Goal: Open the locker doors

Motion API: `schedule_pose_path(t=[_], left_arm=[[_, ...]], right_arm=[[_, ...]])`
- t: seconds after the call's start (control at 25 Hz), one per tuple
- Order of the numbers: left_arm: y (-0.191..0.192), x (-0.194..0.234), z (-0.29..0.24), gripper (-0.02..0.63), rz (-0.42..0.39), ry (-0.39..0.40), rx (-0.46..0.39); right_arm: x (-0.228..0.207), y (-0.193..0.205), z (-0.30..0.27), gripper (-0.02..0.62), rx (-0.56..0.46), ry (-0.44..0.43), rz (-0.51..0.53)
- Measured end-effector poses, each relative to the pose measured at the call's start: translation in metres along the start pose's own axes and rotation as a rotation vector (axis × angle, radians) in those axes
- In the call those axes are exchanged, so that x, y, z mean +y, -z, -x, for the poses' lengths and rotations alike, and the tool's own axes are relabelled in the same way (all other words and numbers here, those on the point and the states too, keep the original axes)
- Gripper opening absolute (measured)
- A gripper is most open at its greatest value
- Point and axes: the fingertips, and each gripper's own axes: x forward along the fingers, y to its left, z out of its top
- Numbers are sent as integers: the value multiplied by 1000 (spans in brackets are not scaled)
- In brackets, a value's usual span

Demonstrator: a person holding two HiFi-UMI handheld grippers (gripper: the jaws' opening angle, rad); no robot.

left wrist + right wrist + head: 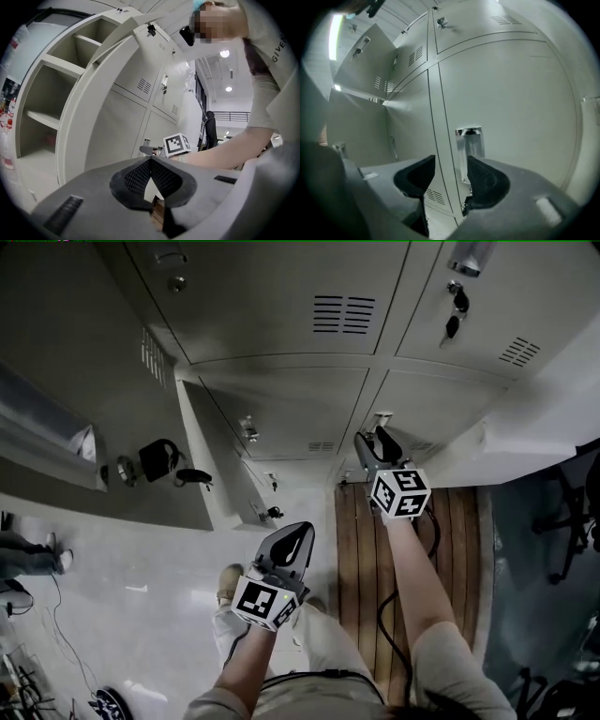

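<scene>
Right gripper, jaws released, faced the chrome handle and needed to straddle it squarely before clamping; left gripper clenched, empty

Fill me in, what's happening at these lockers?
A person is working a bank of grey lockers with a gripper in each hand. The left column's doors already stand open. The right gripper, jaws apart, is at the chrome handle of a closed lower door, not gripping it. The left gripper hangs back, shut and empty.
</scene>
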Motion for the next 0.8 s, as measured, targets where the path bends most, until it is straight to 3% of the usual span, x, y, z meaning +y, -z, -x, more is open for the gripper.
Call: schedule_pose_path(t=[0.36,0.8], left_arm=[[4,-7,-36,-2,13,15,-12],[0,-18,-34,-2,13,31,10]], right_arm=[[-2,-9,-13,207,-27,-24,4],[6,0,20,192,-23,-46,16]])
